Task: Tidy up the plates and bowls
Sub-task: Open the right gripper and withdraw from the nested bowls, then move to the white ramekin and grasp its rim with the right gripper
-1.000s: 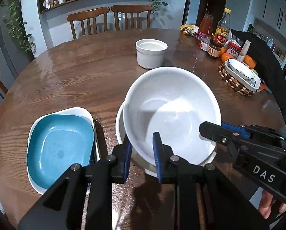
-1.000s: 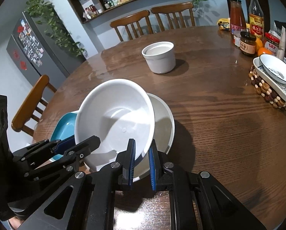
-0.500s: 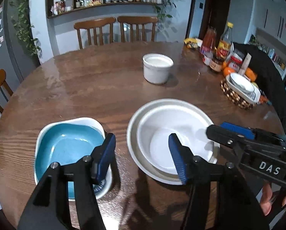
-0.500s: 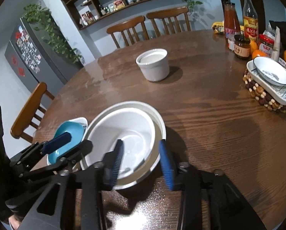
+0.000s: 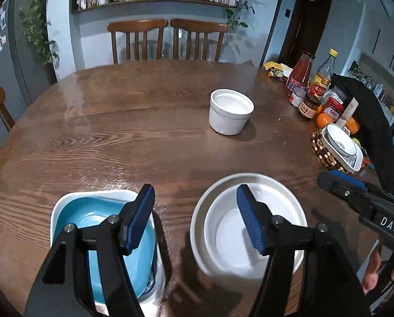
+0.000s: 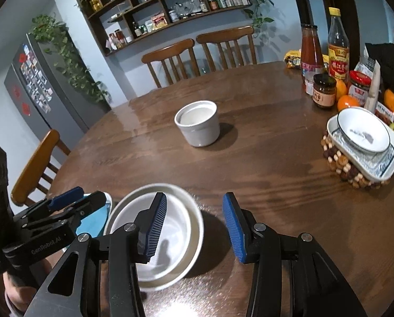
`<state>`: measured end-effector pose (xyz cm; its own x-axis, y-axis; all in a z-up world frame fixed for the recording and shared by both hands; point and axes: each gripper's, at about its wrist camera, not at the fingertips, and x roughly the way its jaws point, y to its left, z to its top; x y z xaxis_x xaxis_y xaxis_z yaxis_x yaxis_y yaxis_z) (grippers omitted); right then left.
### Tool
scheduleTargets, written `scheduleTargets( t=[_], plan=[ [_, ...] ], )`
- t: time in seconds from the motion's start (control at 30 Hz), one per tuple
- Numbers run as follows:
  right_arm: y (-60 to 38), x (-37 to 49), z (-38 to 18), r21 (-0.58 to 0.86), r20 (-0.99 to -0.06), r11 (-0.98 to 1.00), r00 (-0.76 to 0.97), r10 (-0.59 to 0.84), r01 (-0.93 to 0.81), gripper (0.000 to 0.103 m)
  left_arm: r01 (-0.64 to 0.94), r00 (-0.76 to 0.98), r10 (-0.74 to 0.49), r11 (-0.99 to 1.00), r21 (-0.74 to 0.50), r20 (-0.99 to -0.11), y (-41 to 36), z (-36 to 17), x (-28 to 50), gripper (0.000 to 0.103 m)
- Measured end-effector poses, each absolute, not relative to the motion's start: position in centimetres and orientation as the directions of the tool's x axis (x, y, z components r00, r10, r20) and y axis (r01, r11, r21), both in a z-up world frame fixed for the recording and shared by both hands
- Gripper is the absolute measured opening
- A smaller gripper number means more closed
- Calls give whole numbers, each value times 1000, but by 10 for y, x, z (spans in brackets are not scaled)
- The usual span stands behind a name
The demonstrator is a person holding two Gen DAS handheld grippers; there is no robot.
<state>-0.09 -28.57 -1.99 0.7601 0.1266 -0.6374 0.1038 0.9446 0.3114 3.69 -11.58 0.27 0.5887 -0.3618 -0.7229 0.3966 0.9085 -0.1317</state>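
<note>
White round bowl [image 5: 245, 233] seen nested in wider white dish [image 5: 197, 224], lower right; left gripper [image 5: 195, 220] w/ jaws just opened, nothing between.

A round wooden counter [image 5: 133, 134] is seen: white pot [image 5: 230, 115] at center, nested bowls [image 5: 249, 224] at 5 o'clock, blue dish [image 5: 102, 227] at 7.

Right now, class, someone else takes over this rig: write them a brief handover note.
Left gripper: open, empty, jaws just opened.
Right gripper: open, empty, jaws just opened.
Done: white bowl nested in the larger white bowl near the table edge; blue dish sits in the white square dish beside it.
Left: the white ramekin stands alone mid-table, probably next; the small bowl in a tray at the right is untouched.
</note>
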Motion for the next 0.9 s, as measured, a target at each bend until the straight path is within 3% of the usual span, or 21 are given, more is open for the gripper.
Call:
scheduleTargets(
  t=[0.37, 0.67, 0.83, 0.9],
  plan=[
    [-331, 91, -26, 449, -693, 883, 678, 245, 139, 45, 348, 502, -372, 913, -211, -781, -157, 11, 122, 63],
    [-346, 170, -37, 478, -739, 861, 611, 284, 177, 45, 302, 467, -301, 938, -170, -831, -207, -7, 190, 61],
    [-349, 193, -46, 482, -757, 853, 586, 289, 201, 44, 290, 442, -285, 943, -166, -850, -215, -19, 211, 56],
    [-348, 199, -49, 473, -768, 857, 574, 286, 206, 38, 288, 421, -290, 941, -176, -859, -217, -24, 217, 52]
  ],
)
